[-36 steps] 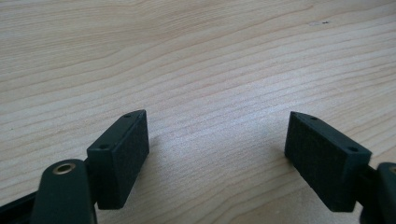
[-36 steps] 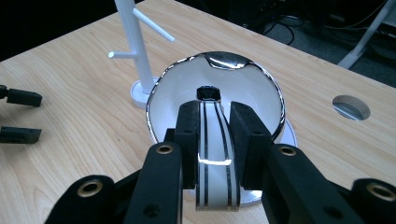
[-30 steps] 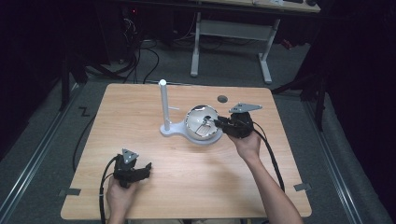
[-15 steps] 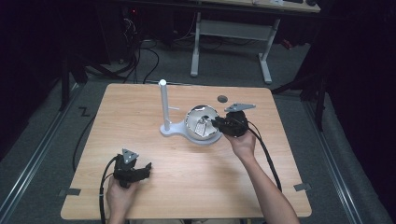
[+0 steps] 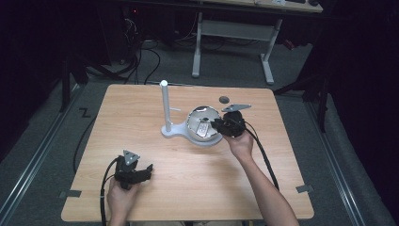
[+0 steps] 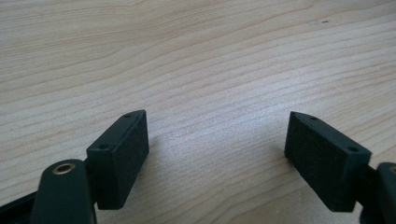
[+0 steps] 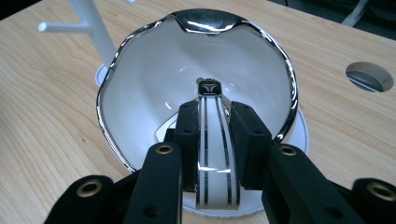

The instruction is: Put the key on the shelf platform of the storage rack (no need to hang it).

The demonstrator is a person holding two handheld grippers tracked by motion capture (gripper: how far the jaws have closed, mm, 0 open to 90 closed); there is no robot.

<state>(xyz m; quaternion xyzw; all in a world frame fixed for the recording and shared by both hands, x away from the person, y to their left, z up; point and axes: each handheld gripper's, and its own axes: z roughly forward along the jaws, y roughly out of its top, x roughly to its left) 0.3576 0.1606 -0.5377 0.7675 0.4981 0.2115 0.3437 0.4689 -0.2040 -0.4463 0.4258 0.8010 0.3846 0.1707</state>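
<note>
Two grippers over one wooden table [image 5: 141, 113]. Right gripper [image 7: 214, 128] at mid-table, fingers [image 7: 247, 130] clamped tight on the white, black-striped handle [image 7: 212, 140] of a shiny bowl-shaped object [image 5: 203, 123]. Handle's long axis straight along the fingers, small black emblem at its far end, open white hollow facing the right gripper view. White stand [image 5: 165, 108] with upright post and side peg just behind, base touching. Round hole [image 5: 224, 99] in the table nearby. Left gripper [image 5: 143, 170] near the front edge, fingers [image 6: 123, 149] spread wide, empty, above bare wood.
</note>
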